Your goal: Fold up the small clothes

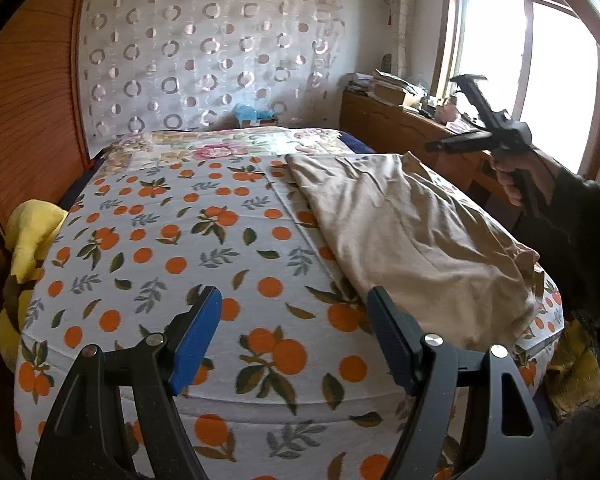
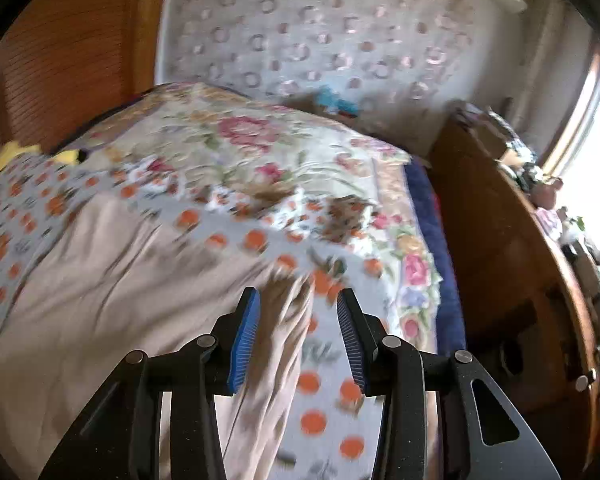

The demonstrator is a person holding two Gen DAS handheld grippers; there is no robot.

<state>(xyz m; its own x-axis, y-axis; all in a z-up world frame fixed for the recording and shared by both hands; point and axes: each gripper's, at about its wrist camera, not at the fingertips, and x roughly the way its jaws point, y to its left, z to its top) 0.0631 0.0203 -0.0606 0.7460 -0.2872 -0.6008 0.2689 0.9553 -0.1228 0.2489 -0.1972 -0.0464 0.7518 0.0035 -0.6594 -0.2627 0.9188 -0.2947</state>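
1. The bed (image 1: 160, 240), under an orange-print sheet, fills both views; it is the landmark here.
2. A beige garment (image 1: 412, 232) lies spread flat on the bed's right half, one edge reaching the near right corner.
3. A wooden dresser (image 1: 400, 128) stands just beside the bed's far right side, below the window.
4. A yellow cloth (image 1: 30, 232) hangs at the bed's left edge.
5. The left gripper (image 1: 296, 332) hovers above the bed's near end, jaws wide apart and empty.
6. The right gripper (image 2: 298, 332) is raised over the bed's right side, jaws partly apart; a garment fold shows between them, apparently untouched by the pads, though the view is blurred.
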